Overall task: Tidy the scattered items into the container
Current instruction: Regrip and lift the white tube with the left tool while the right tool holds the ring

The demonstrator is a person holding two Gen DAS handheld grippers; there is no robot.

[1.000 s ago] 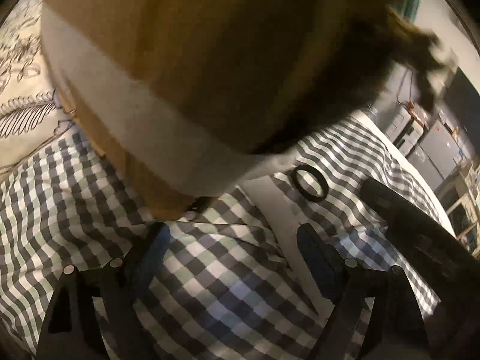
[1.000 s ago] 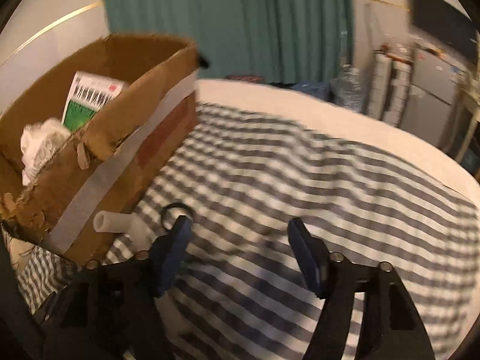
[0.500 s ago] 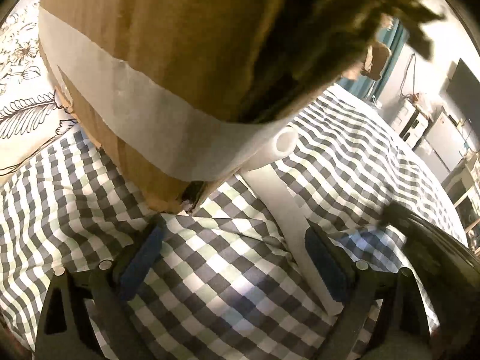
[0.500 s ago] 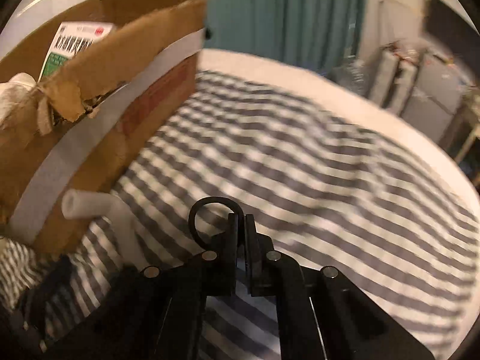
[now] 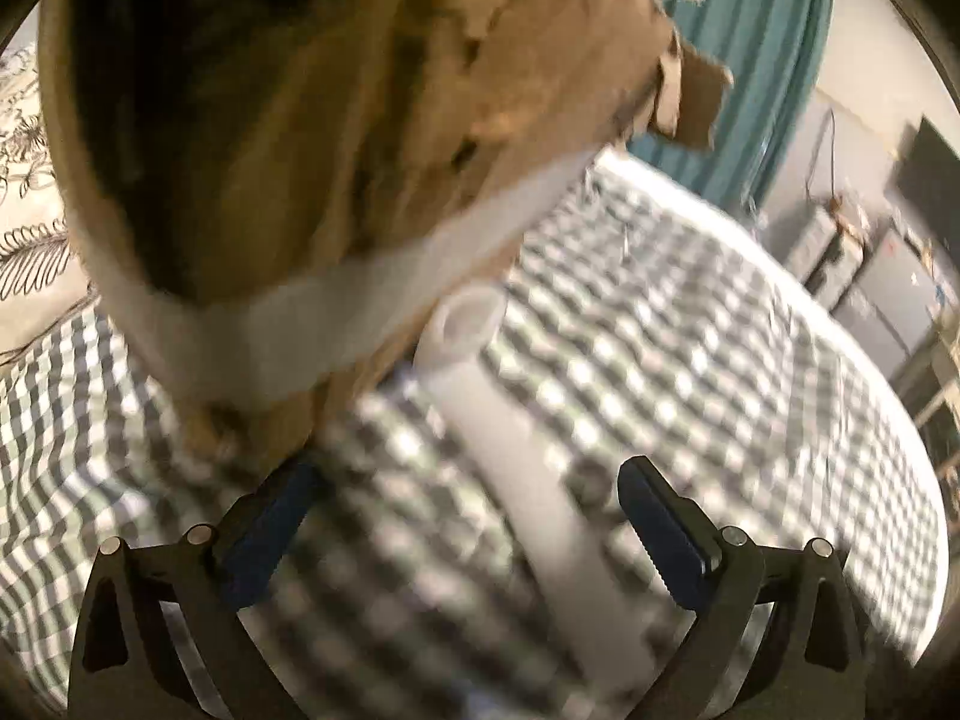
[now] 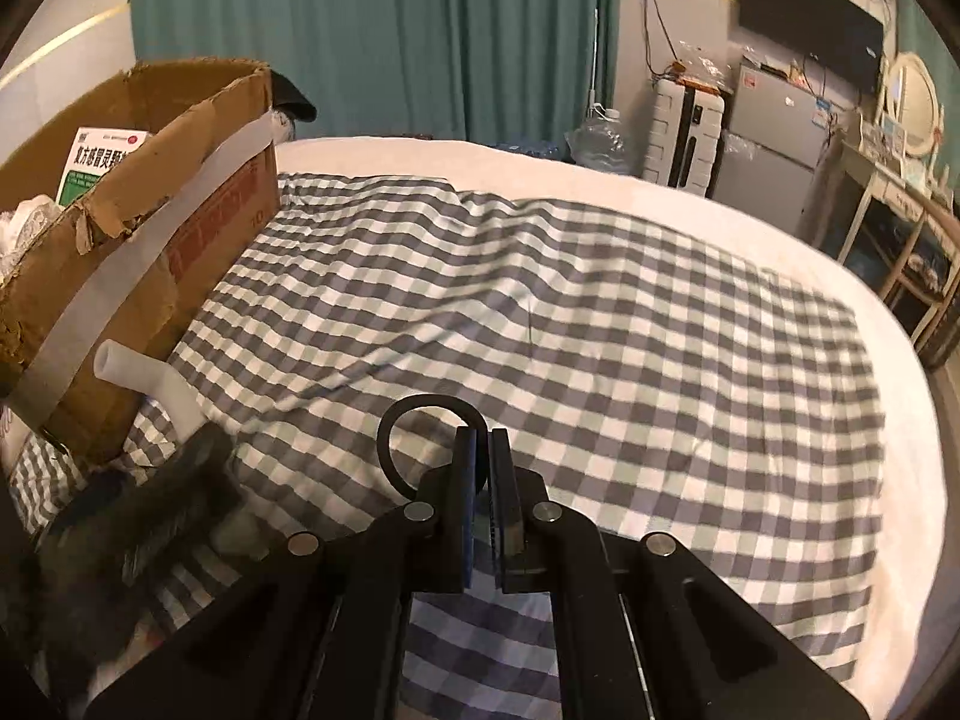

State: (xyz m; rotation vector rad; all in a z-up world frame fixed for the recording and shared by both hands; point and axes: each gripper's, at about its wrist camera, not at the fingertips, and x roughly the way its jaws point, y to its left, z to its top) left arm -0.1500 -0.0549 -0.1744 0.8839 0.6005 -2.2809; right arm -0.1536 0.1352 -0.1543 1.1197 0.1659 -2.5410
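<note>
With a medicine packet (image 6: pixel 99 159) already in the cardboard box (image 6: pixel 150 252), we clamp our right gripper (image 6: pixel 482 450) on the black ring (image 6: pixel 414 414) while our left gripper (image 5: pixel 468 516), fingers apart and just widened, straddles the white tube (image 5: pixel 510 450) beside the box on the bed.

One cardboard box (image 6: pixel 150 228) stands on the bed, and one checked cloth (image 6: pixel 600 324) covers the bedding. One white tube (image 5: pixel 510 456) lies beside the box. One black ring (image 6: pixel 408 432) shows. Inside the box sits one green-and-white packet (image 6: pixel 99 159) and one pale crumpled wad (image 6: pixel 27 222). Two grippers show: the left gripper (image 5: pixel 468 534) and the right gripper (image 6: pixel 483 450). One green curtain (image 6: pixel 372 36) hangs behind, and one dark screen (image 6: pixel 810 12) is on the wall.
</note>
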